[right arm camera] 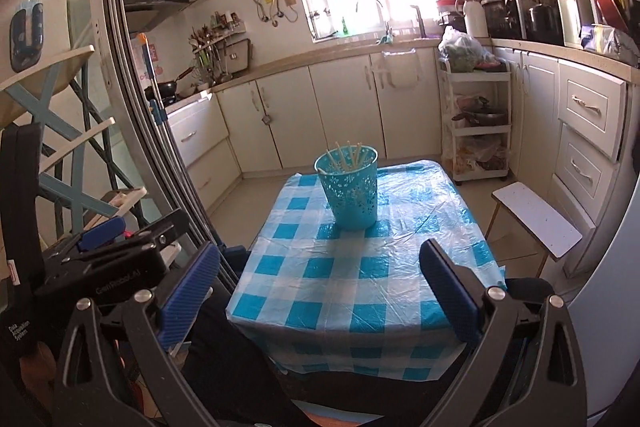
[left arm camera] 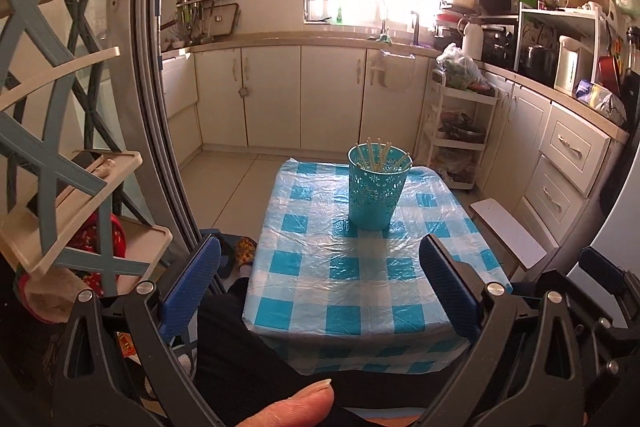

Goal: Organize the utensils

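Note:
A teal perforated holder [left arm camera: 377, 187] stands upright on the far half of a small table with a blue-and-white checked cloth [left arm camera: 352, 287]. Several pale chopsticks [left arm camera: 379, 155] stand in it. It also shows in the right wrist view [right arm camera: 349, 187] with the chopsticks [right arm camera: 347, 155] on the cloth [right arm camera: 360, 291]. My left gripper [left arm camera: 320, 251] is open and empty, held back over the table's near edge. My right gripper [right arm camera: 320, 255] is open and empty, likewise near the front edge. The left gripper's body [right arm camera: 116, 251] shows at the left of the right wrist view.
A white stool [right arm camera: 536, 219] stands right of the table. A rolling cart [right arm camera: 476, 123] is by the right cabinets. A shelf rack [left arm camera: 68, 187] and a sliding door frame [left arm camera: 160, 147] are at left. My thumb [left arm camera: 296, 403] shows at the bottom.

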